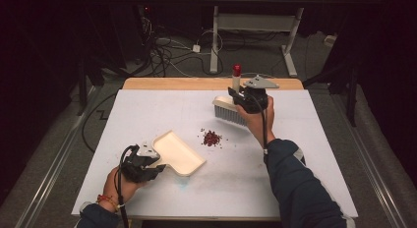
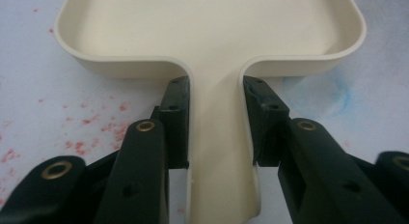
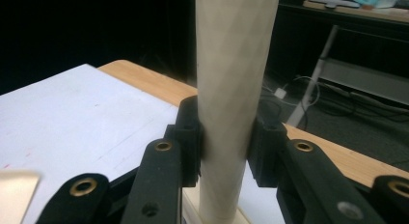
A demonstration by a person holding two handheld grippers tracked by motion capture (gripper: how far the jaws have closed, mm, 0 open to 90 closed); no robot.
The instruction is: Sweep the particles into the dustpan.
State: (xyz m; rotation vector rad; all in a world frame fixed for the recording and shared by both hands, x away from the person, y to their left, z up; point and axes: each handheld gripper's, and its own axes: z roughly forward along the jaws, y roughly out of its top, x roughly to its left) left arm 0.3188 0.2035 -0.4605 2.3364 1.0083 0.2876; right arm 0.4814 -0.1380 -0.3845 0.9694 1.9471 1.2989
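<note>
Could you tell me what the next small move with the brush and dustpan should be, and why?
Probably bring the brush down to the table just beyond the red crumbs. The right gripper is shut on its handle and holds its bristles beyond the pile, while the left gripper grips the dustpan handle, its open edge lying near the crumbs, ready to catch them.

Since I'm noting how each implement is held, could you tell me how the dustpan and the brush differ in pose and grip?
The dustpan lies flat on the white table, open side up; the brush is held with its handle upright, red tip on top. The left tool clamps the dustpan's flat handle; the right tool clamps the brush's round handle. The dustpan sits left of the red crumbs, the brush beyond them. Both are cream-coloured.
</note>
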